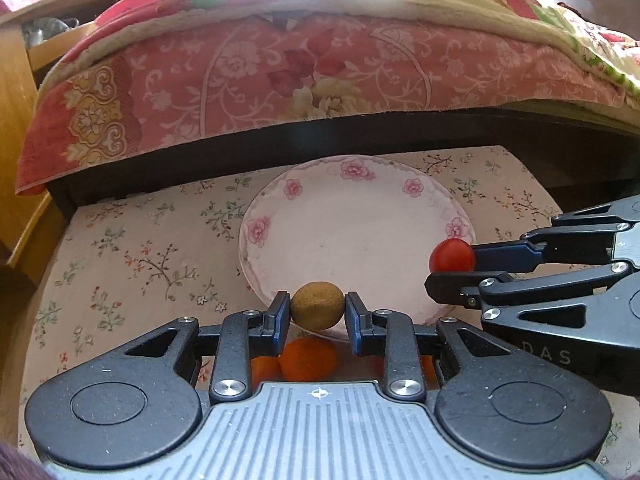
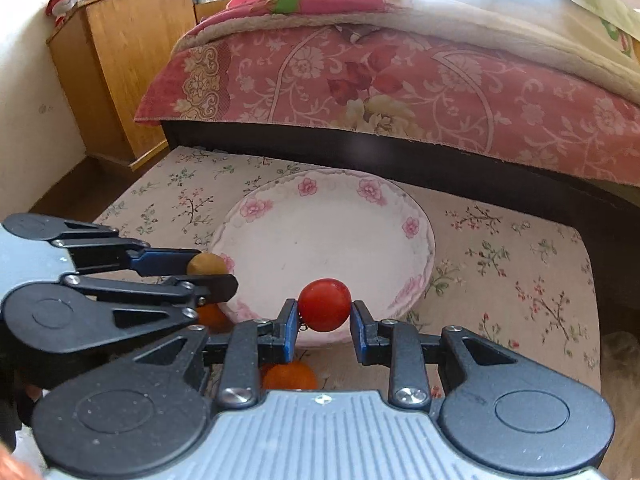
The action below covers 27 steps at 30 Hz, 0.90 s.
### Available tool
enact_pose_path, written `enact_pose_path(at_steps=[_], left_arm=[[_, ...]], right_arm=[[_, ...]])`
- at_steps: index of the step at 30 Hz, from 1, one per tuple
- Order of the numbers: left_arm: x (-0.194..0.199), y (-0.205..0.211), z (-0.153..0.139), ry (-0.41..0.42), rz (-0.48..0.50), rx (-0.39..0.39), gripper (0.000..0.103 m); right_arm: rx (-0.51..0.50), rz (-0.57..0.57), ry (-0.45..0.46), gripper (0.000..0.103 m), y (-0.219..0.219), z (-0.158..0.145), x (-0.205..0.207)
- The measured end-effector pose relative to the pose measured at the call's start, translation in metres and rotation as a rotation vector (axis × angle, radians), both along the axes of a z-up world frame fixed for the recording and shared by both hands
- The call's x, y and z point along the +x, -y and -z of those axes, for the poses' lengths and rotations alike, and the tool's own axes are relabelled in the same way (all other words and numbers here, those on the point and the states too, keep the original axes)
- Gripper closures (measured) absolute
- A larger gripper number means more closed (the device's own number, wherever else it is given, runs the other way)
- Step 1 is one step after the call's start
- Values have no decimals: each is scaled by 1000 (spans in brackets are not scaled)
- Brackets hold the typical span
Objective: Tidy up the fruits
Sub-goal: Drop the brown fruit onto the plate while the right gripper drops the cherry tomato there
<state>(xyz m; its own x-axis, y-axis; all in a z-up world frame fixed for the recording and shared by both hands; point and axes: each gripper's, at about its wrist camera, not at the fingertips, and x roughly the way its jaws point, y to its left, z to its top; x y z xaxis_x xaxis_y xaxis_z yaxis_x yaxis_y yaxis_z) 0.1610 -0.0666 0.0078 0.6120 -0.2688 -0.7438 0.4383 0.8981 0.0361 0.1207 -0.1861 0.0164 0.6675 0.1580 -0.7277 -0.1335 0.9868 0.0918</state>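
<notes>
While gripper (image 1: 317, 307) clamps kiwi (image 1: 317, 305), plate (image 1: 360, 216) rim below

Left tool (image 1: 317, 312) and right tool (image 2: 325, 311) sit side by side, level, each clamped on a small fruit.

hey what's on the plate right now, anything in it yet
Nothing visible lies on the plate. The left tool holds a brown fruit and the right tool a red fruit over its near rim, which they partly hide.
</notes>
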Motion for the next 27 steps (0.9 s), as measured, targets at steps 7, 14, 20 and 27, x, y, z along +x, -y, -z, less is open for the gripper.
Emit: enact_pose_path(at_steps=[7, 14, 20, 27], left_arm=[[3, 1, 4, 5, -3, 10, 62], [2, -1, -1, 29, -16, 18, 61], [-2, -7, -8, 42, -27, 2, 58], [-19, -15, -14, 32, 8, -13, 56]], right_arm=[[11, 2, 4, 70, 5, 3, 8], [13, 10, 13, 70, 7, 0, 7], [16, 21, 13, 70, 12, -3, 1], [52, 7, -5, 70, 16, -6, -19]])
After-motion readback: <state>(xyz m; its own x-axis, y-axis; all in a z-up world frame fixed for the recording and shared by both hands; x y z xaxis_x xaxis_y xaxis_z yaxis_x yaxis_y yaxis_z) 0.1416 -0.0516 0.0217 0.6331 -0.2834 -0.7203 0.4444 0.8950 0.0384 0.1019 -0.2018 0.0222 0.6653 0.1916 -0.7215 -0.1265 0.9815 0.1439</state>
